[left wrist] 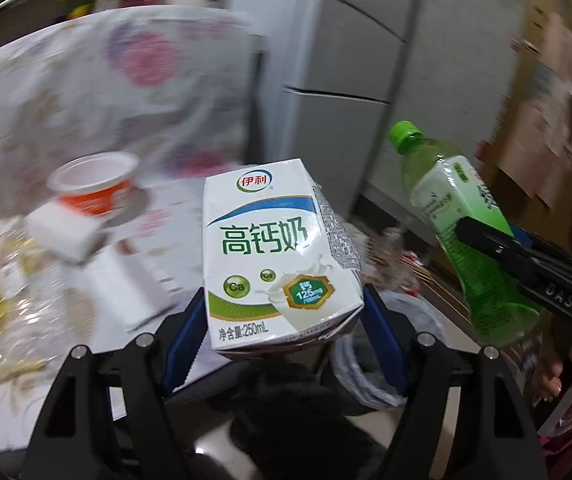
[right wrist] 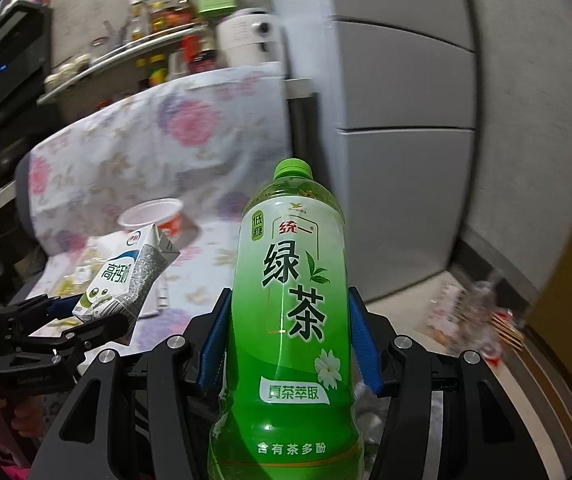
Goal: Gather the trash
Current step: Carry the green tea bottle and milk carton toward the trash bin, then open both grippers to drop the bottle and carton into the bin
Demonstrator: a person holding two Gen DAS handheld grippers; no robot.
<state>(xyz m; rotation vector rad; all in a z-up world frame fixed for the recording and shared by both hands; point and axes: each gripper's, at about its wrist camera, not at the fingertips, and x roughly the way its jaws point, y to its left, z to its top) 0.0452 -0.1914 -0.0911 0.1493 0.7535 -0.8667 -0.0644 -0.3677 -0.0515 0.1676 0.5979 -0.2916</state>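
Note:
My left gripper [left wrist: 283, 320] is shut on a white and green milk carton [left wrist: 273, 256] and holds it in the air past the table edge. The carton also shows in the right wrist view [right wrist: 119, 280], held by the left gripper [right wrist: 85, 316]. My right gripper [right wrist: 290, 344] is shut on a green tea bottle [right wrist: 290, 320] with a green cap. In the left wrist view the bottle [left wrist: 458, 216] hangs at the right, clamped by the right gripper [left wrist: 486, 236]. A bin with a liner [left wrist: 370, 360] lies below the carton.
A table with a floral cloth [left wrist: 105, 92] holds an orange and white cup [left wrist: 93, 184], a white box [left wrist: 65, 232] and a clear wrapper [left wrist: 13, 300]. A grey fridge [right wrist: 406, 100] stands behind. Loose trash [right wrist: 474, 316] lies on the floor at the right.

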